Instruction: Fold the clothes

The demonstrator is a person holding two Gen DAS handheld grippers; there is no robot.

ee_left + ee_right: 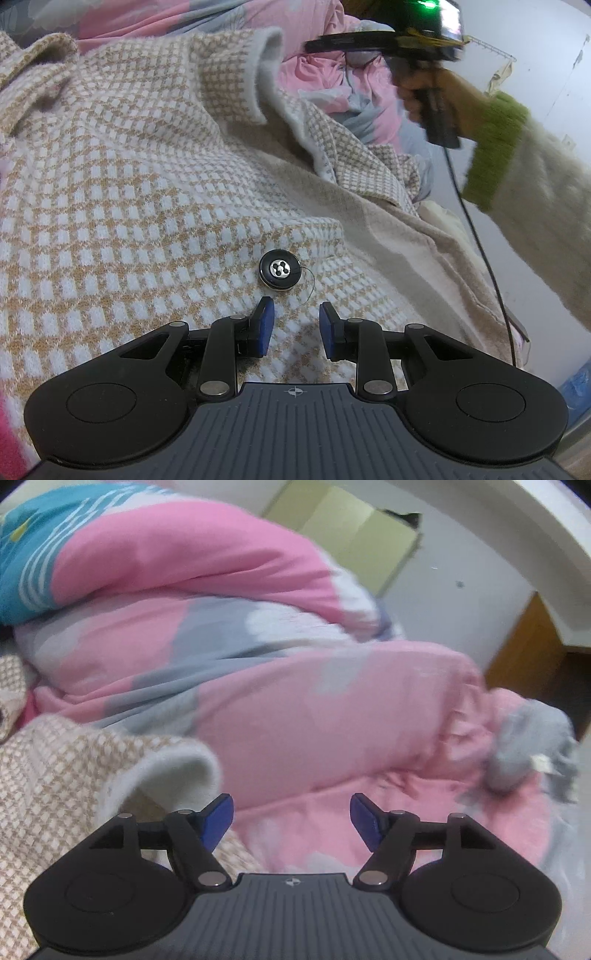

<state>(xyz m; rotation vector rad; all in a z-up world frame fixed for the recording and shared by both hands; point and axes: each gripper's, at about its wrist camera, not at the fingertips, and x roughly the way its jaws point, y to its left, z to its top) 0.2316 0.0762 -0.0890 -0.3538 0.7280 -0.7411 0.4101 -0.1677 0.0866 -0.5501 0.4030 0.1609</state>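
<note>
Tan-and-white checked knit cardigan fills the left wrist view, pale grey lining at its turned edge, a black button with silver centre at lower middle. Upper right, a cream sleeve with green cuff. Right wrist view: pink, grey and white quilt, turquoise with white stripes upper left.

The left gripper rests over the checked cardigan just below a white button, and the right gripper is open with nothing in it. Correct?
Not quite: the button is black with a silver centre, per the left wrist view. The rest stands.
</note>
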